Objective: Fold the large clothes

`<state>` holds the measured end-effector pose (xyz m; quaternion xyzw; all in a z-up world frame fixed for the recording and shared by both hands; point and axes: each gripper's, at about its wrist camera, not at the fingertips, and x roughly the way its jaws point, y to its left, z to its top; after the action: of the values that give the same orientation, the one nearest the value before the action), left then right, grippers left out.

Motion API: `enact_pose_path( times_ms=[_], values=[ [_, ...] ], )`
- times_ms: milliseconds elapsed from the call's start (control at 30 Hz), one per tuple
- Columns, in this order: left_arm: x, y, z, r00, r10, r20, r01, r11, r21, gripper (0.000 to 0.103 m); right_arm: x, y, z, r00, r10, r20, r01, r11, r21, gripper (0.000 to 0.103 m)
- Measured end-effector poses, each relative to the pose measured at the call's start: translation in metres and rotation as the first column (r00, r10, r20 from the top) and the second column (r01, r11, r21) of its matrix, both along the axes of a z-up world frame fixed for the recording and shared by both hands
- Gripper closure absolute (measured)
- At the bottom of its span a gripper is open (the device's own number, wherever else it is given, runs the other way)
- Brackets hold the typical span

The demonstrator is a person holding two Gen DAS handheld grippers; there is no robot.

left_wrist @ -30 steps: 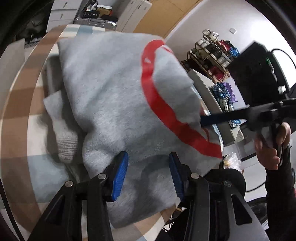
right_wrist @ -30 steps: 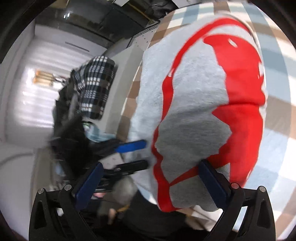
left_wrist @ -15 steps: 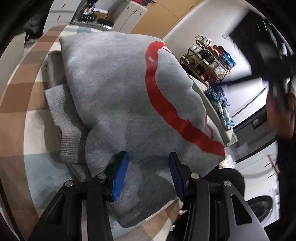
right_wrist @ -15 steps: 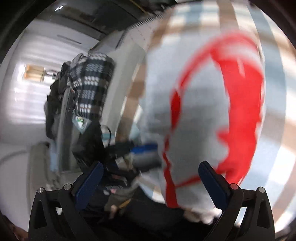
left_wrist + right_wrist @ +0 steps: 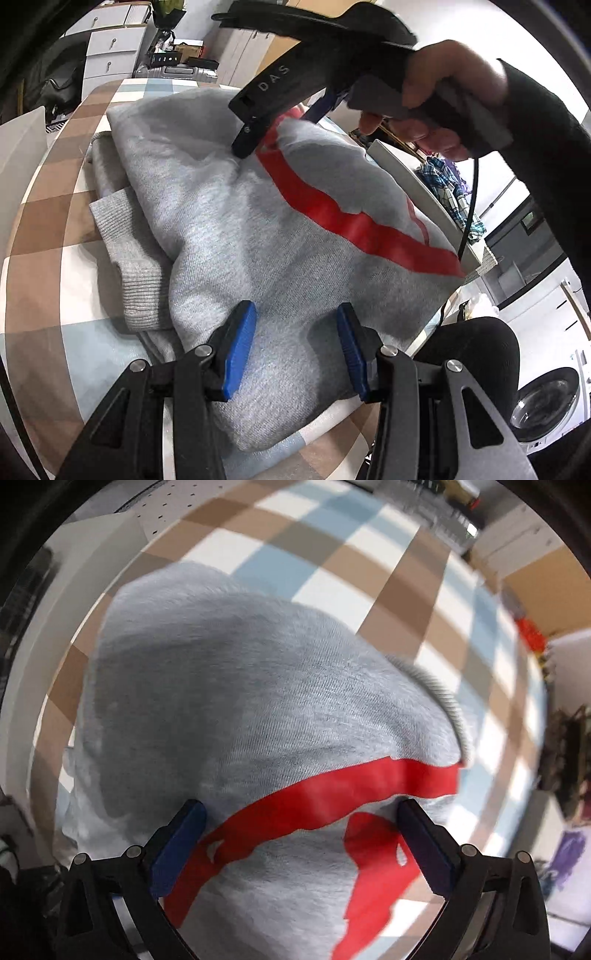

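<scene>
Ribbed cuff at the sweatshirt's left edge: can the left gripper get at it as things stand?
Probably yes. The ribbed cuff lies exposed on the checked cloth, just left of the open left gripper, with nothing between; the right gripper is farther back.

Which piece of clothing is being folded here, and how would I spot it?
Look at the checked tablecloth in brown, white and pale blue. On it lies the grey sweatshirt, folded into a thick bundle. Its bold red print and ribbed cuff set it apart from the plaid clothes heaped beyond the table.

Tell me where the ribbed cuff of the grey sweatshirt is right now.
In the left wrist view the ribbed cuff lies at the left edge of the folded sweatshirt, on the checked cloth, just left of the left tongs.
</scene>
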<state>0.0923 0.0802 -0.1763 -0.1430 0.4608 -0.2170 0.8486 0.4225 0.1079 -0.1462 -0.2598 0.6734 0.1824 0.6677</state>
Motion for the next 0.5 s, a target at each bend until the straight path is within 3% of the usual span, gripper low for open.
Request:
enact_pose_path(
  times_ms=[133, 267, 400, 500],
  values=[
    [-0.001, -0.004, 0.003, 1.000, 0.010, 0.003, -0.010, 1.000, 0.011, 0.064, 0.005, -0.006, -0.004, 0.999, -0.034, -0.005, 0.034, 0.998, 0.060, 0.000],
    [-0.003, -0.008, 0.001, 1.000, 0.010, 0.015, -0.010, 1.000, 0.017, 0.064, -0.006, -0.032, 0.034, 0.999, -0.034, 0.016, 0.031, 0.982, 0.184, 0.000],
    [-0.005, -0.002, 0.005, 1.000, 0.017, 0.010, -0.017, 1.000, -0.007, 0.064, -0.045, -0.073, 0.083, 0.997, -0.020, -0.077, 0.046, 0.934, 0.355, 0.000],
    [-0.004, 0.010, 0.021, 0.999, 0.040, 0.022, -0.040, 0.999, -0.005, 0.064, -0.084, -0.085, 0.090, 0.986, 0.045, -0.163, 0.019, 0.927, 0.374, 0.000]
  ],
)
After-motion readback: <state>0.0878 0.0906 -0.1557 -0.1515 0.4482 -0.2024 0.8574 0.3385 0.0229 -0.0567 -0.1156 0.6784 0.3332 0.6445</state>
